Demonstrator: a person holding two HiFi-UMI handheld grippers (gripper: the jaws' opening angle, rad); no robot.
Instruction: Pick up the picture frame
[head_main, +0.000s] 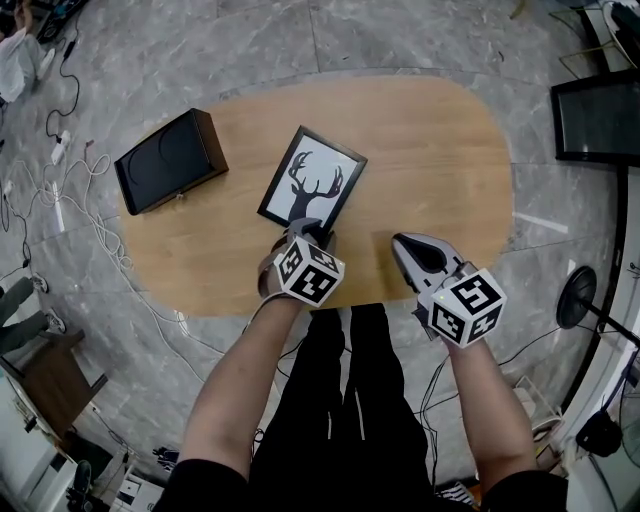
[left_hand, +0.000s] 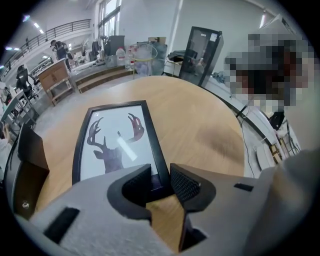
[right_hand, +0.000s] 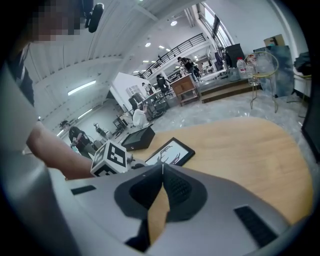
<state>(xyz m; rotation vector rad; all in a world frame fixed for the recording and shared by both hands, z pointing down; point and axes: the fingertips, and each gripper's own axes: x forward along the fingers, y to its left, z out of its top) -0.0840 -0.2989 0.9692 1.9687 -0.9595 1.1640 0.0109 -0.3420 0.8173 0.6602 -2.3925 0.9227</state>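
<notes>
The picture frame (head_main: 312, 178) is black-edged with a deer-head print and lies flat on the oval wooden table (head_main: 430, 150). My left gripper (head_main: 312, 232) points steeply down at its near end. In the left gripper view the frame (left_hand: 117, 140) has its near right corner between the left gripper's (left_hand: 161, 175) jaws, one pad over the glass and one outside the border; I see no firm press. My right gripper (head_main: 405, 245) hovers over bare table to the frame's right, jaws shut (right_hand: 162, 167) with nothing in them. The frame (right_hand: 170, 152) lies ahead to its left.
A black box (head_main: 170, 160) sits on the table's left end, close to the frame. A dark monitor (head_main: 598, 120) stands off the right end. White cables (head_main: 70, 190) trail across the marble floor at left. A round black stand (head_main: 577, 297) is at right.
</notes>
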